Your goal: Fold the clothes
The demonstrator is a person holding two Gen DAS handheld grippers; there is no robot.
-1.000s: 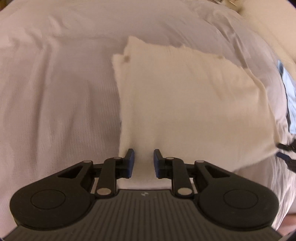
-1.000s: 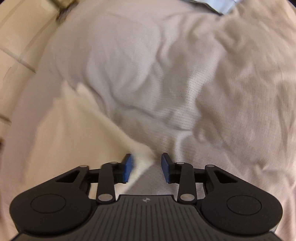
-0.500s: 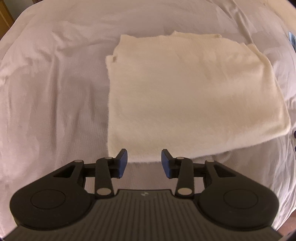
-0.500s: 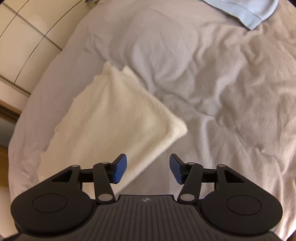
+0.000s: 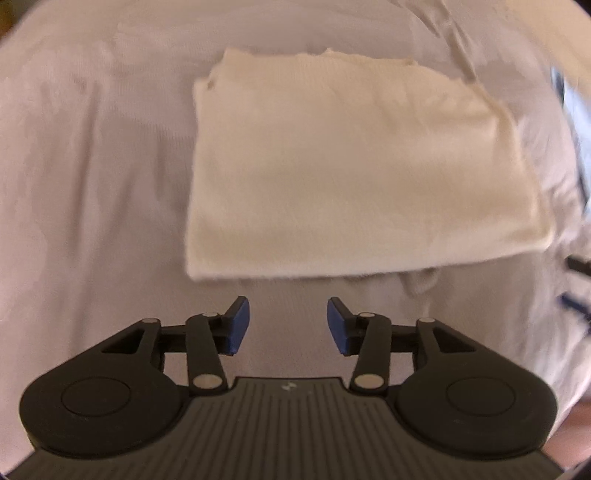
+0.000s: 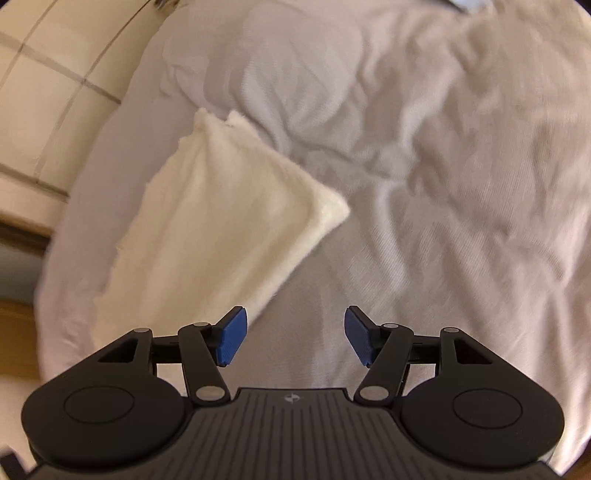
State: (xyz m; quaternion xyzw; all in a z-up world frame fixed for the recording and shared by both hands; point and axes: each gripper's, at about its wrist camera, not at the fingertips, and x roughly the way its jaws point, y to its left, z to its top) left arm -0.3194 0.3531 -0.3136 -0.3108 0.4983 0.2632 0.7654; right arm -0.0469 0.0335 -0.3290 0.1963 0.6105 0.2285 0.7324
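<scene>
A cream fuzzy garment [image 5: 354,173] lies folded into a flat rectangle on the pale bed sheet [image 5: 92,184]. In the left wrist view my left gripper [image 5: 288,325] hangs open just short of the garment's near edge, nothing between its blue pads. From the right wrist the same garment [image 6: 221,236] shows as a slanted rectangle with one corner pointing right. My right gripper [image 6: 293,339] is open and empty, its left pad beside the garment's near right edge, over the sheet [image 6: 443,221].
The sheet is wrinkled to the right of the garment. A light blue cloth [image 6: 469,4] peeks in at the far top. Pale floor tiles [image 6: 55,92] and a wooden edge lie beyond the bed's left side. The other gripper's tips [image 5: 576,280] show at the right.
Both grippers let go of the garment's edge, opened wider and drew back from it. The garment now lies flat and folded on the sheet.
</scene>
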